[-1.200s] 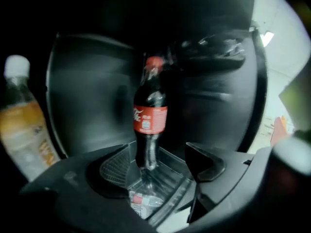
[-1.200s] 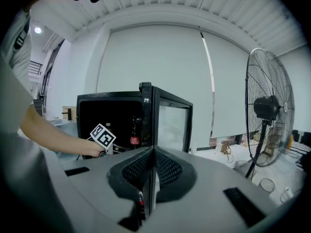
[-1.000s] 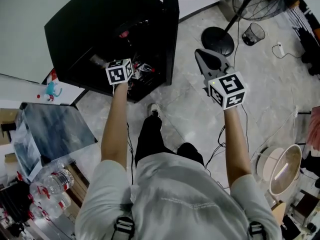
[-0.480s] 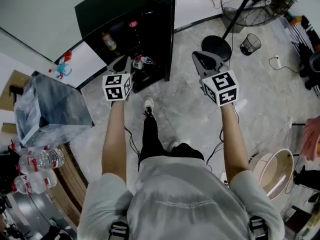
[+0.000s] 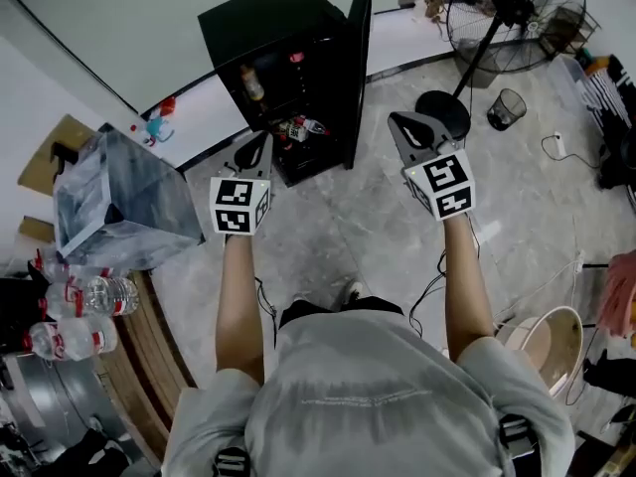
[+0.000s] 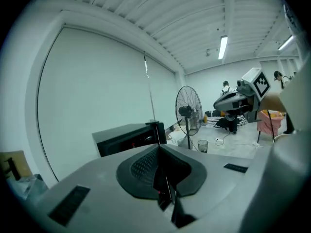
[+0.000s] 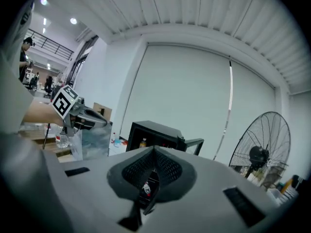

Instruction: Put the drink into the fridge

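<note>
The black fridge (image 5: 283, 43) stands ahead on the floor with its door (image 5: 358, 63) swung open. Inside it, an amber drink bottle (image 5: 251, 82) stands on a shelf and bottles with red and white labels (image 5: 298, 127) lie at the bottom. My left gripper (image 5: 254, 150) is shut and empty, just in front of the fridge's foot. My right gripper (image 5: 415, 130) is also shut and empty, to the right of the open door. The fridge (image 6: 127, 137) shows beyond the closed left jaws (image 6: 158, 147). The right gripper view has the fridge (image 7: 155, 132) past the right gripper (image 7: 154, 149).
A grey translucent box (image 5: 119, 202) sits left of the fridge. Water bottles (image 5: 87, 293) lie on a wooden bench at the far left. A standing fan (image 5: 512, 13) and a small mesh bin (image 5: 507, 107) stand at the right. Cables trail on the marble floor (image 5: 348, 227).
The left gripper has come back out of the fridge, and both grippers and the person have drawn away from it. More of the floor and the grey box now shows.
</note>
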The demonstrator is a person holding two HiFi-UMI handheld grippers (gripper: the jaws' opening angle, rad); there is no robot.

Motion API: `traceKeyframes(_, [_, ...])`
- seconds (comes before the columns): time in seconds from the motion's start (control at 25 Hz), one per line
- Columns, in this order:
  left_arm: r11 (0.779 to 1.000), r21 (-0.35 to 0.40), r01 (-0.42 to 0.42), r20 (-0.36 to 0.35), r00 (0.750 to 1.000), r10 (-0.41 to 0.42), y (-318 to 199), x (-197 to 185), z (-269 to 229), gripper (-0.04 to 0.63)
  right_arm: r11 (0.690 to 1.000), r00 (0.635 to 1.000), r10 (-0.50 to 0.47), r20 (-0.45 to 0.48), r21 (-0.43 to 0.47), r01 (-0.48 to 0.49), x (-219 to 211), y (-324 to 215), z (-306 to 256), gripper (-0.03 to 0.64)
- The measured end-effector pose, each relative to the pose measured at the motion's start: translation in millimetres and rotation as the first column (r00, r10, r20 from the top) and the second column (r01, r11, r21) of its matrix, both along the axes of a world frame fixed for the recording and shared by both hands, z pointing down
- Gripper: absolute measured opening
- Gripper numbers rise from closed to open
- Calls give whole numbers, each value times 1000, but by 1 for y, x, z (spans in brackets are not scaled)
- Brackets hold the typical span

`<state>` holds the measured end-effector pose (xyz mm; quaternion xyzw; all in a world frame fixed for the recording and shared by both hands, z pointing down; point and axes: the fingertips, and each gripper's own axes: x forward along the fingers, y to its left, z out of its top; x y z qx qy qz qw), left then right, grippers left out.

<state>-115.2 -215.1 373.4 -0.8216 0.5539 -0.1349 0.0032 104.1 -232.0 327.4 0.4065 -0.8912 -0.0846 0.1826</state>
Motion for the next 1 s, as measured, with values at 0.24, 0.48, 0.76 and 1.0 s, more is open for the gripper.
traceKeyframes(0.24, [998,62,-30,19,999,29,41,-22,-43,15,999,1000,5,-10,40,-5,-33,25,-22,3])
traceKeyframes(0.48, [993,104,-52,21,999,50,76,-43,-74,15,997,1000,5,22,74,-7,-67,58,-44,2])
traceKeyframes(0.76, [992,117,-40,15,999,38,104,-62,-80,15,997,999,3,33,76,-6,-96,85,-47,2])
traceKeyframes(1.0, [991,132,-34,37,999,29,109,-76,-85,15,997,1000,-1,19,82,0,-111,92,-51,2])
